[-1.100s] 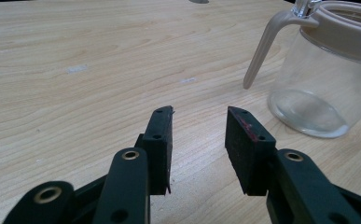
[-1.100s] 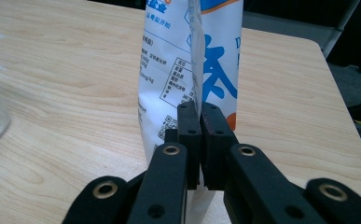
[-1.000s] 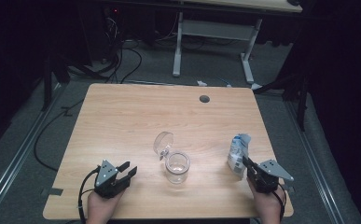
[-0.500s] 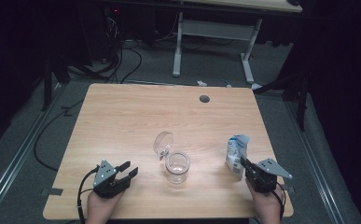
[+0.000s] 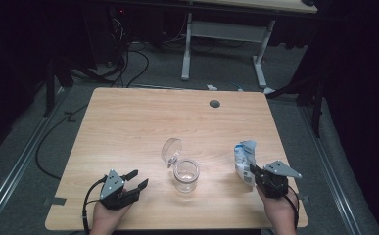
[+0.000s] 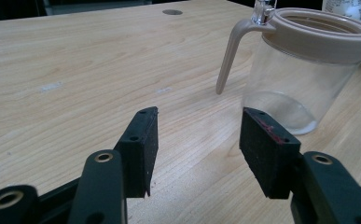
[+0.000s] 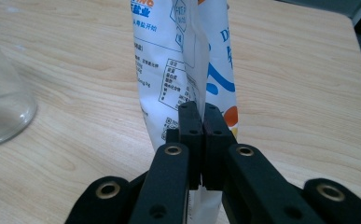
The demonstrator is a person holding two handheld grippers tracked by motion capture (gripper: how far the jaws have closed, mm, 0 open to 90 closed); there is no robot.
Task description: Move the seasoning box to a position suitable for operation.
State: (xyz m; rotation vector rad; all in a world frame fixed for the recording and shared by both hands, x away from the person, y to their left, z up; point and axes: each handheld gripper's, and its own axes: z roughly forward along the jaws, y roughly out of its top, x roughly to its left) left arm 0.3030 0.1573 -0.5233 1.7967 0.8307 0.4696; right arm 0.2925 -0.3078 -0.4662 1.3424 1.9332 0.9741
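My right gripper is clamped on a thin fold of the bag, pads nearly meeting, holding it upright near the table's right edge. My left gripper has just been opening – its jaws stand apart with nothing between them, and the jar sits just ahead and off to one side, lid flipped open. The pinch looks to me the weak point: it bites so little film that the bag may slip or sag once I tilt it, spilling beside the jar. The jar is unheld too – a nudge from the bag, or a left gripper closing off-centre, could push or tip it.
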